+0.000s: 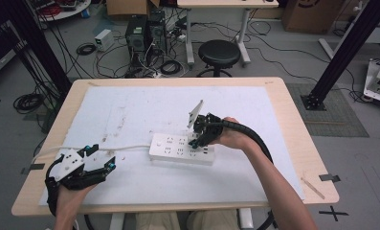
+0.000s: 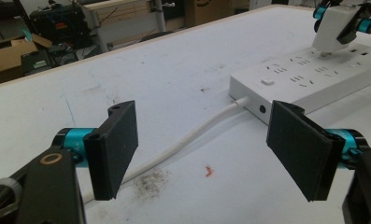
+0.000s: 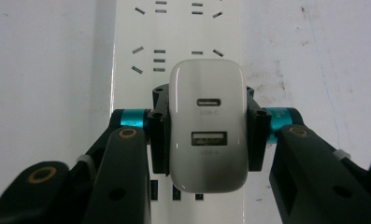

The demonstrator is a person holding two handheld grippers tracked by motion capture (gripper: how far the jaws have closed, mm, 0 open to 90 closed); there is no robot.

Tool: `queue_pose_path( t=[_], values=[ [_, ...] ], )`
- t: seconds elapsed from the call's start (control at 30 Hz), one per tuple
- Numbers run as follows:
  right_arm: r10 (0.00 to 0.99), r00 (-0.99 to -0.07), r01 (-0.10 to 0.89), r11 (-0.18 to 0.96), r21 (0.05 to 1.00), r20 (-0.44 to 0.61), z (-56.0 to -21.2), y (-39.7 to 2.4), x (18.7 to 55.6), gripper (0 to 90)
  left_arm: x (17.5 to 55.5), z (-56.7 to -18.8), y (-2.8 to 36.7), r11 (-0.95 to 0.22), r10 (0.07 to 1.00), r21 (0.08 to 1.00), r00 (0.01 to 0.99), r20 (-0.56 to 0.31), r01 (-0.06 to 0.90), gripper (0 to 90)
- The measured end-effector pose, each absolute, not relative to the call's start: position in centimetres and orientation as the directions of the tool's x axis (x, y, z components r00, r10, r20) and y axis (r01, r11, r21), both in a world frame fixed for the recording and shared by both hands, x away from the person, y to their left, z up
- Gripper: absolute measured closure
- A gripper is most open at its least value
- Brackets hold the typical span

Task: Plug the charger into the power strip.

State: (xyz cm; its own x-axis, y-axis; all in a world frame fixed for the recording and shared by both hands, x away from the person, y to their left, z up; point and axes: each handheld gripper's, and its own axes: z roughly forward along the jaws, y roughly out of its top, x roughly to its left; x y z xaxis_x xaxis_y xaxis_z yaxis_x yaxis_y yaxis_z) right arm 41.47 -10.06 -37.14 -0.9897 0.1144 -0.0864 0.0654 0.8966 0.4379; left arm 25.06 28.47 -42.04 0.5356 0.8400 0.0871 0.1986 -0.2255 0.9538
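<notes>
White counter (image 1: 130, 110) below; your right gripper (image 3: 206, 126) clamps the USB charger (image 3: 207, 126) over the power strip (image 3: 178, 28), left gripper (image 2: 202, 144) gaping idle; misaligned prongs could jam or shove the strip

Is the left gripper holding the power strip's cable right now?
No. In the left gripper view, the left gripper has its jaws wide apart, with the white cable lying on the table between them, untouched.
</notes>
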Motion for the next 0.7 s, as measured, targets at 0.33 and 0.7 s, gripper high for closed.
queue_pose_path(
  t=[0.33, 0.7],
  values=[
    [0.11, -0.986, 0.046, 0.897, 0.44, -0.122, -37.3, -10.0, 40.9, 63.5, 24.9, -42.1, 28.3, -0.225, 0.84, 0.954, 0.536, 0.086, 0.199, 25.0],
    [0.138, -0.99, 0.113, 0.842, 0.527, -0.009, -37.8, -11.3, 42.4, 63.5, 24.6, -42.0, 28.5, -0.225, 0.84, 0.954, 0.535, 0.087, 0.199, 25.0]
  ],
)
